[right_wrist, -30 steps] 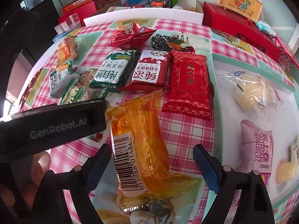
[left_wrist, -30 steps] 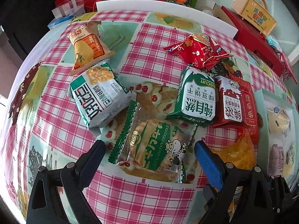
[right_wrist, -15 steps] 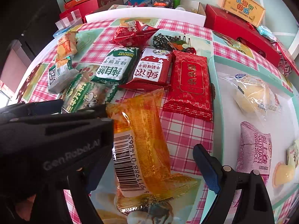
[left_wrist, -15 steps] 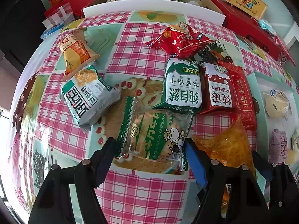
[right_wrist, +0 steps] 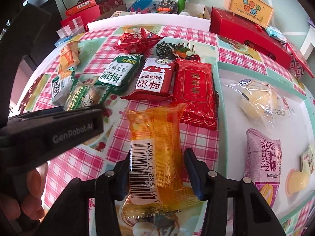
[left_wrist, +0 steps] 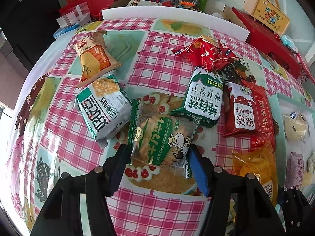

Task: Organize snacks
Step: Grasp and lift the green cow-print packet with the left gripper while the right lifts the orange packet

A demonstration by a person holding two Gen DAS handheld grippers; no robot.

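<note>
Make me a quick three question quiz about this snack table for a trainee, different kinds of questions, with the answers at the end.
1. True or false: the left claw has a red packet between its fingers.
2. Which packet sits between the right claw's fingers? A. purple Swiss roll packet B. orange packet with a barcode C. green biscuit packet
3. Fill in: beside the green biscuit packet lies a red and white biscuit packet, and on its other side a flat ____ pack.

Key
1. False: it is the green cow-print packet.
2. B, the orange packet.
3. Red: the red pack.
</note>
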